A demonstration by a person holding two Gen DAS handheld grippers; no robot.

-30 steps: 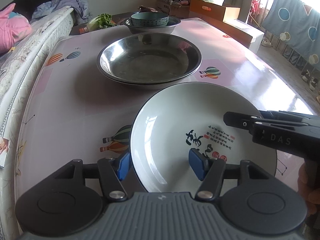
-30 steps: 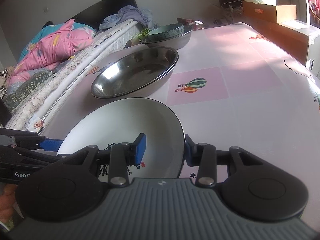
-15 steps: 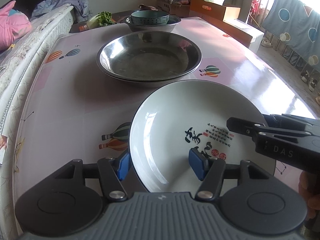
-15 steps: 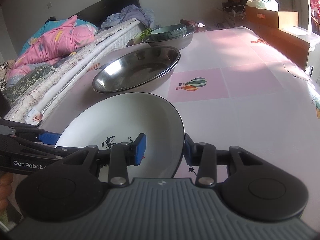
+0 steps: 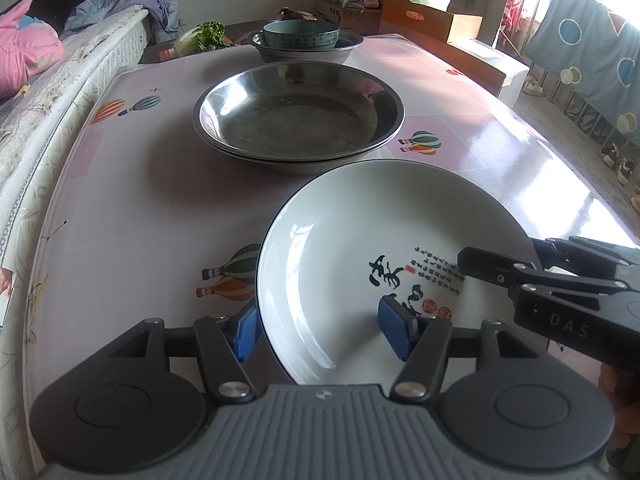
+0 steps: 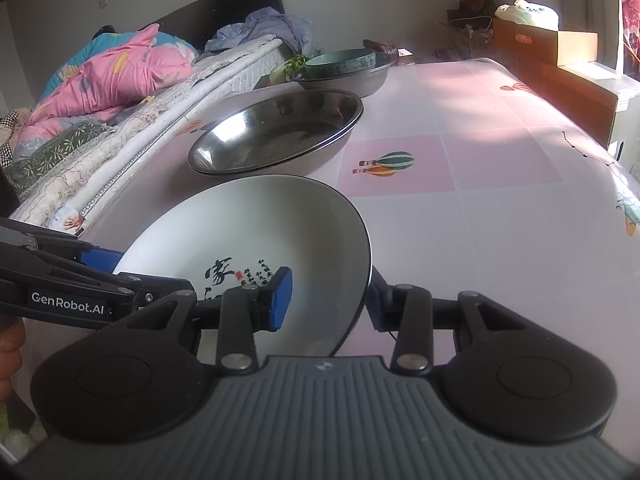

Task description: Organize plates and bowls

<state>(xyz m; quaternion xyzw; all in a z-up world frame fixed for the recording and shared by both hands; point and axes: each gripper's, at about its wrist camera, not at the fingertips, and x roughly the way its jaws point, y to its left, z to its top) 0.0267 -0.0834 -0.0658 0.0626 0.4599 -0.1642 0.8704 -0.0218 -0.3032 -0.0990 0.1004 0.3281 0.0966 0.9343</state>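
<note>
A white plate (image 5: 360, 220) (image 6: 248, 224) with black calligraphy is at the table's near end, its far rim just short of the stacked steel basins (image 5: 298, 120) (image 6: 276, 136). My left gripper (image 5: 320, 332) straddles its near-left rim, one blue pad outside and one on the inner face, shut on it. My right gripper (image 6: 326, 300) clamps the right rim the same way; its fingers (image 5: 500, 270) reach in from the right in the left wrist view. At the far end, a teal bowl (image 5: 300, 34) (image 6: 340, 62) sits inside another steel basin (image 5: 308, 54).
The table (image 5: 120, 200) wears a pink cloth printed with balloons. A mattress (image 5: 48, 92) with bedding runs along its left side. A lettuce (image 5: 204, 36) and cardboard boxes (image 5: 424, 20) lie behind the far end. The floor drops off at the right edge.
In the right wrist view the plate's far rim has risen a little and its calligraphy has come into view. The right gripper sits slightly lower in the left wrist view. Both grips are unchanged.
</note>
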